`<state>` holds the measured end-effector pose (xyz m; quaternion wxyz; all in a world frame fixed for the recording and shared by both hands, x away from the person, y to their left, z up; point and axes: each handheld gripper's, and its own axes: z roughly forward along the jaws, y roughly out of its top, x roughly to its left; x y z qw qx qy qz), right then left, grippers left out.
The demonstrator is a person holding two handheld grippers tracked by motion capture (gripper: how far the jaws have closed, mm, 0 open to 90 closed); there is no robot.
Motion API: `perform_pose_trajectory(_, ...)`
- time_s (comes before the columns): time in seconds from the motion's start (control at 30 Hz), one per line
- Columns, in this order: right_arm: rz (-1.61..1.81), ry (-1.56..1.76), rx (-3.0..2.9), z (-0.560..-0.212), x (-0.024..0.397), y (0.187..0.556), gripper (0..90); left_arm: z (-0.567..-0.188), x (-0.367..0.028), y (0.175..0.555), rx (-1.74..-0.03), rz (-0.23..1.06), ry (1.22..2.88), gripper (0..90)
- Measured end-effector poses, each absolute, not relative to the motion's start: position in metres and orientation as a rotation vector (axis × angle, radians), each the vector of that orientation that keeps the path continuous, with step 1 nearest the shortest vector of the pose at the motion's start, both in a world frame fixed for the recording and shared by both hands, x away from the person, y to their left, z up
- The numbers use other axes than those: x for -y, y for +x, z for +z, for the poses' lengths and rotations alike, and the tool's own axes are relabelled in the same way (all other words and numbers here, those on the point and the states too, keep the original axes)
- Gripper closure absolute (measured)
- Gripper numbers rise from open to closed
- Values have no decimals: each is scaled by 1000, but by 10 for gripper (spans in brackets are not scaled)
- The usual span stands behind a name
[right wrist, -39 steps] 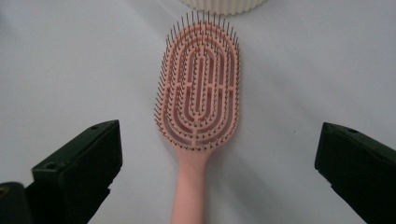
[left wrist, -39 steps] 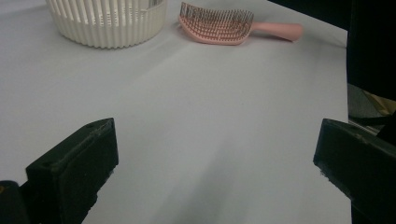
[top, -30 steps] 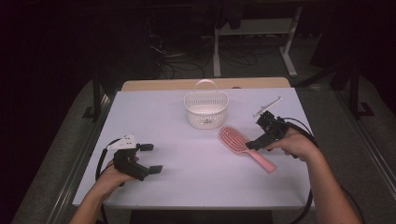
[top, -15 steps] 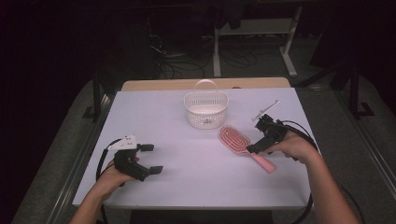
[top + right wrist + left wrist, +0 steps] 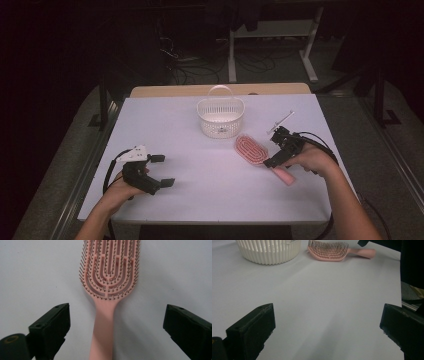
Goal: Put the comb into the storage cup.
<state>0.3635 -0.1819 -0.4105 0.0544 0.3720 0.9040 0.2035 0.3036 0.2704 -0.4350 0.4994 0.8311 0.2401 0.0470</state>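
A pink hairbrush (image 5: 251, 148) lies bristles up on the white table, right of centre, its handle pointing toward the person. My right gripper (image 5: 274, 155) hovers over that handle (image 5: 103, 330). Its jaws stand wide on either side of the handle and have just been closing a little; neither pad touches the brush. My left gripper (image 5: 164, 170) rests at the table's near left, open, with bare table between its jaws (image 5: 327, 327). From there the hairbrush (image 5: 329, 250) shows far ahead.
A white slatted basket (image 5: 220, 125) with a hoop handle stands at the back centre, just left of the brush head; the left gripper view catches the basket (image 5: 269, 251) too. A thin white stick (image 5: 281, 121) lies behind the right hand. The table drops off at the right edge.
The right hand has slid slightly toward the person along the brush, from beside the head to over the handle. The left hand has not moved.
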Motion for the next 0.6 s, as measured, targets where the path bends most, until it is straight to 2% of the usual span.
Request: perform_pose_trajectory(0.6,543,1179,-2776,-422,177,366,167,-435,-271,304,-579,119,2015,0)
